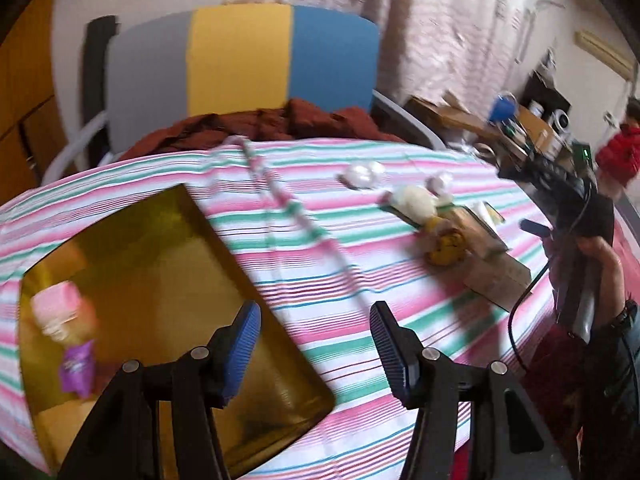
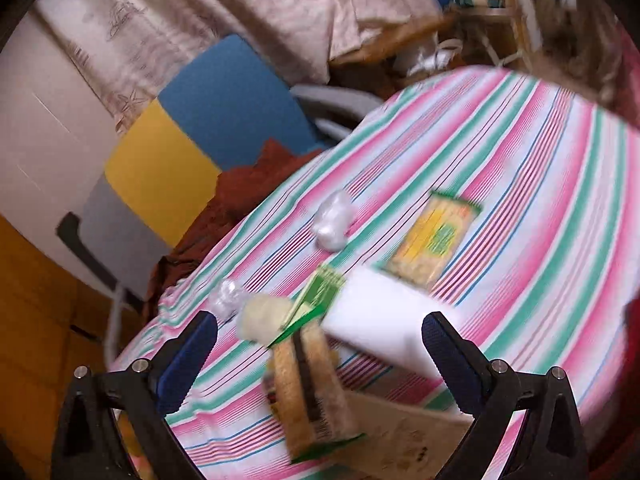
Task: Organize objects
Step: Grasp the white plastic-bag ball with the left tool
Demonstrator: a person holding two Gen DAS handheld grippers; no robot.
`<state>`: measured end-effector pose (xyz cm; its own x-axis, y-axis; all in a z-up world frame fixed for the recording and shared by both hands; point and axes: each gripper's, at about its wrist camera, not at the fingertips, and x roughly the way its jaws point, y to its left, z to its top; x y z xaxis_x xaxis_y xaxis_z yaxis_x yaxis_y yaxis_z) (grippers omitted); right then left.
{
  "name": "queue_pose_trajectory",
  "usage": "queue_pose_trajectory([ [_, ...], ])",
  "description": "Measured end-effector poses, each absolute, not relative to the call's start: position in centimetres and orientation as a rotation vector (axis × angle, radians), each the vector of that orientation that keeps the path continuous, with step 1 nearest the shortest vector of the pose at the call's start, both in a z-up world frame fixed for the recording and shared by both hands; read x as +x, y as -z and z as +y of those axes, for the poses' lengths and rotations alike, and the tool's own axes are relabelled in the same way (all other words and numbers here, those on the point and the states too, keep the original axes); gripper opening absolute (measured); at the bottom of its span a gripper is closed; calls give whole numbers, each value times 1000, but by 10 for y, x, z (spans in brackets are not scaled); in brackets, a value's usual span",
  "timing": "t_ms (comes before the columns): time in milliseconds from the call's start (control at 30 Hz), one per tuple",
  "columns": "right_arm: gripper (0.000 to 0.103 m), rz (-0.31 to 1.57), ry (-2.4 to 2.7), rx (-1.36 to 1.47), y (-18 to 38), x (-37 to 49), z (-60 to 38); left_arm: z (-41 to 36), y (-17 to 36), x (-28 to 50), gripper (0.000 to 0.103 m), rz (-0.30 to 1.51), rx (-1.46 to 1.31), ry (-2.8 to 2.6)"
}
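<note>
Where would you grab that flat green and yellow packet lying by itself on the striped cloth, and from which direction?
Probably across its two long edges, coming down from above. The green and yellow packet lies flat and face up on the striped tablecloth, so only its thin edges give the fingers anything to close on. It sits apart from the white box, and the right gripper is open wide, seemingly enough to span the narrow width.

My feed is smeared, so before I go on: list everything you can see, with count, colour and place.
tray: one, gold, left on the striped tablecloth
pink-capped item: one, in the tray's left end
purple packet: one, in the tray beside it
clear wraps: two, whitish, far side
snack packets: two, yellow-green, one flat, one nearer
white box: one, mid-table
chair: one, grey-yellow-blue, behind
left tongs: open, over the tray edge
right tongs: open, above packets
</note>
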<state>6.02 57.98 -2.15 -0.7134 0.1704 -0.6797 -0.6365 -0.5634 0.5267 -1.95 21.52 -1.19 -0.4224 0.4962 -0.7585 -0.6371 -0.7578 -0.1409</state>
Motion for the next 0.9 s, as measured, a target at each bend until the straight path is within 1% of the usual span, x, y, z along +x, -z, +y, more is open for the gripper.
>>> queue_pose_trajectory([
  [167, 103, 1010, -2389, -927, 19, 39, 560, 249, 28, -12, 58, 265, -1131, -2111],
  [267, 103, 914, -2392, -1020, 24, 29, 550, 256, 38, -7, 58, 270, -1156, -2083],
  [333, 103, 887, -2398, -1065, 26, 25, 545, 257, 42, -6, 58, 264, -1168, -2071],
  [533, 103, 878, -2385, -1074, 30, 23, 546, 263, 53, -16, 58, 261, -1219, -2051],
  [733, 103, 895, -2382, -1037, 27, 26, 550, 283, 37, -55, 58, 189, -1219, -2072],
  [833, 103, 906, -2375, -991, 22, 31, 552, 307, 28, -81, 62, 169, -1193, -2079],
  [900, 103, 929, -2369, -955, 20, 37, 555, 327, 26, -102, 68, 151, -1182, -2070],
])
